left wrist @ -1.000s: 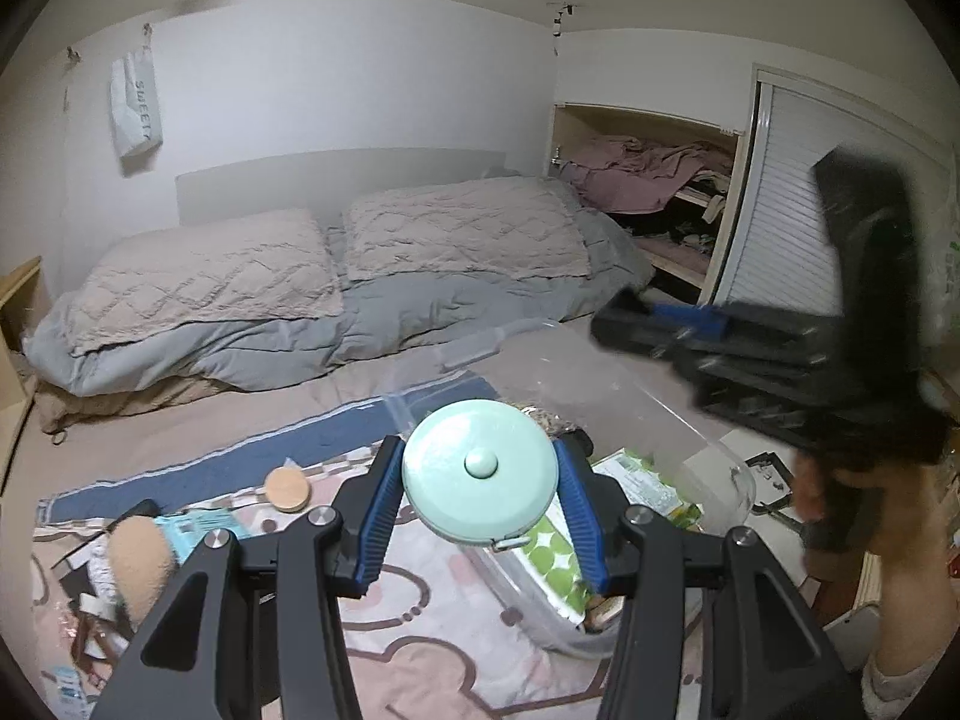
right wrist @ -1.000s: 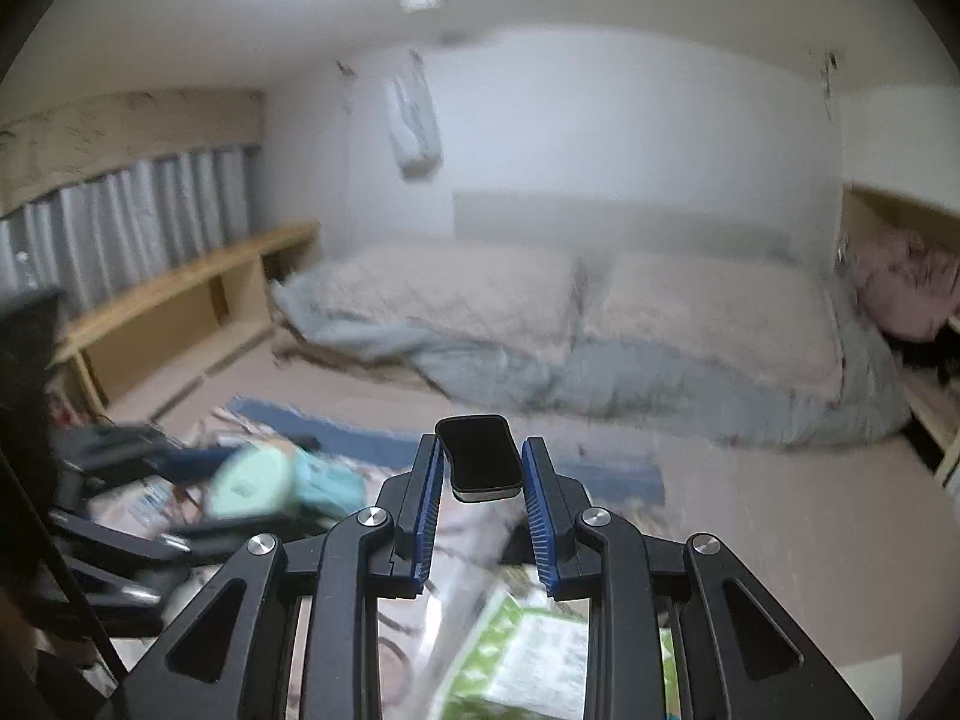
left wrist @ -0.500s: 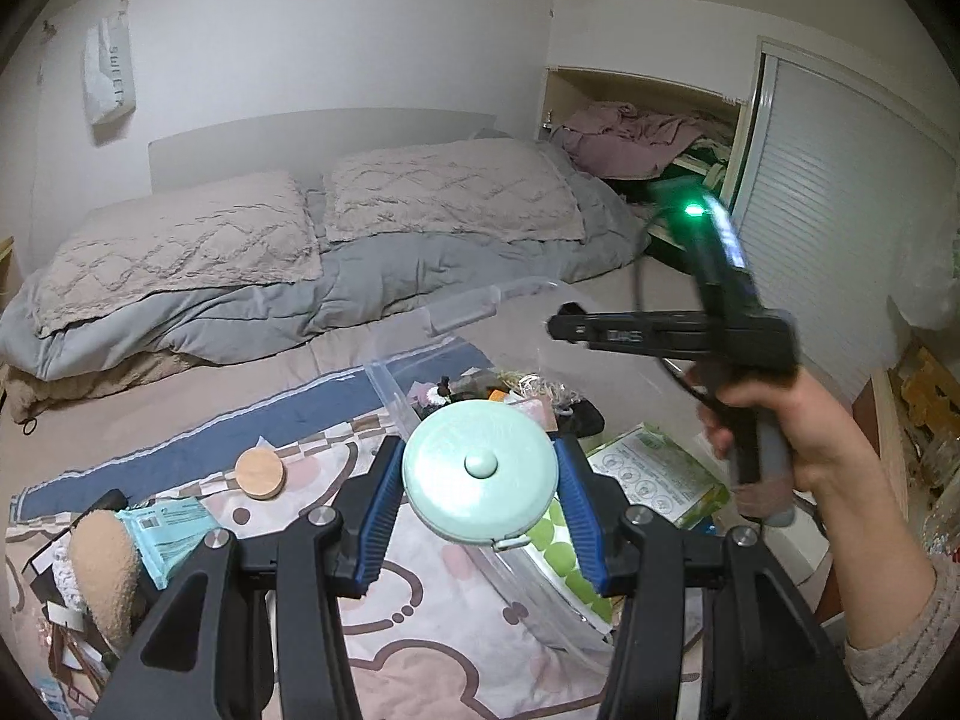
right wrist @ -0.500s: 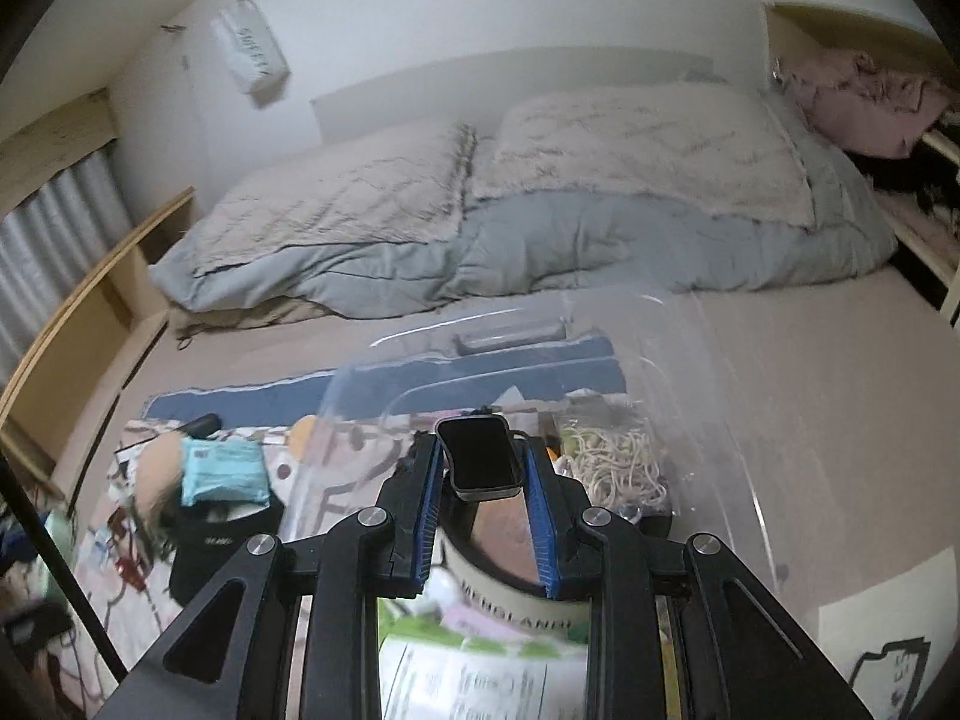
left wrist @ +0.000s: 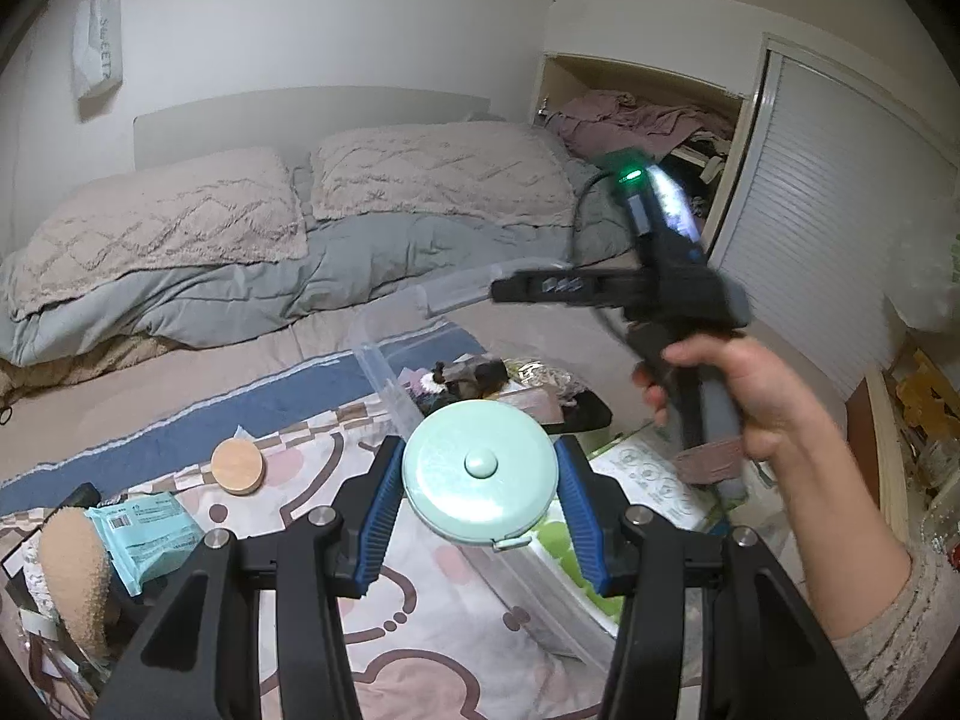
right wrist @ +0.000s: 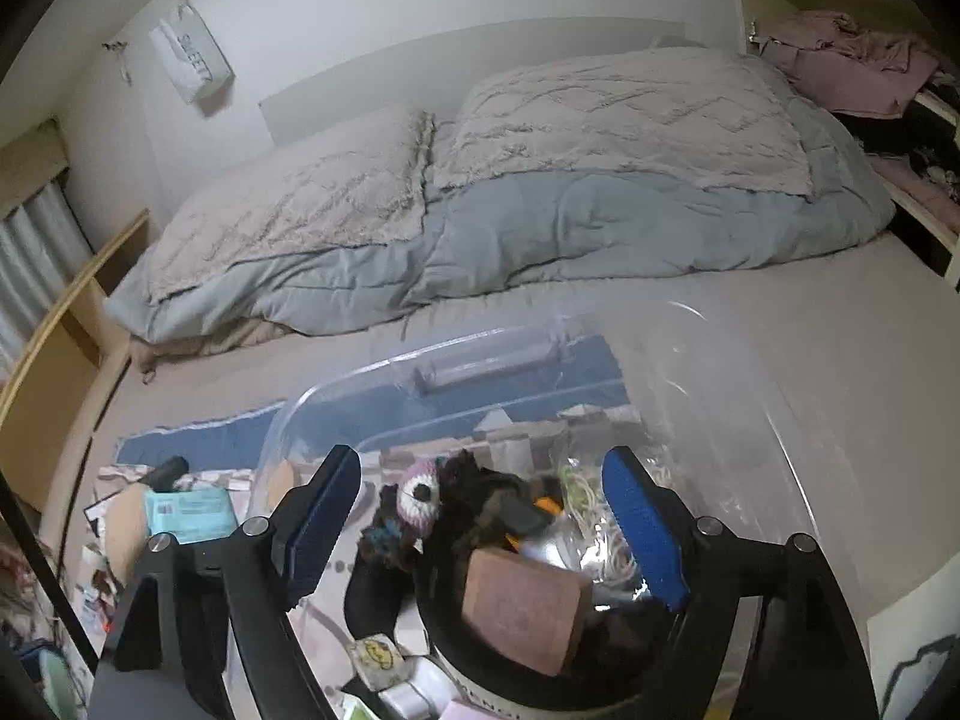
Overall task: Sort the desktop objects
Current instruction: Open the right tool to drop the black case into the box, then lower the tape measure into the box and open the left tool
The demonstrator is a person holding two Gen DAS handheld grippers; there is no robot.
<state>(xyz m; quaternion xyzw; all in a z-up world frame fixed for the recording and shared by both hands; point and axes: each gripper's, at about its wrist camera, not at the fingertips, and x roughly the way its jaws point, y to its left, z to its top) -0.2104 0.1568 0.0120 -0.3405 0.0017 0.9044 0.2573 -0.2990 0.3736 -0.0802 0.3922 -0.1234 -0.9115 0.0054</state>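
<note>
Left gripper [left wrist: 480, 474]: clamped on a round mint tape measure [left wrist: 478, 472].
Right gripper [right wrist: 480, 516]: jaws just opened, nothing between them, above the clear bin [right wrist: 774, 414].

Setting: a home bedroom. Beyond the claw [left wrist: 480, 519], a bed [left wrist: 540, 336] with two tufted pillows [left wrist: 444, 171] over a grey duvet [left wrist: 336, 276], headboard against a white wall. Farther right, an open closet nook [left wrist: 648, 114] piled with clothes, beside a slatted door [left wrist: 828, 252]. Patterned blanket [left wrist: 432, 630] directly beneath the claw.

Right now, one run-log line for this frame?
left hand-held gripper: shut on mint tape measure | right hand-held gripper: jaws just opened, empty, over clear bin
</note>
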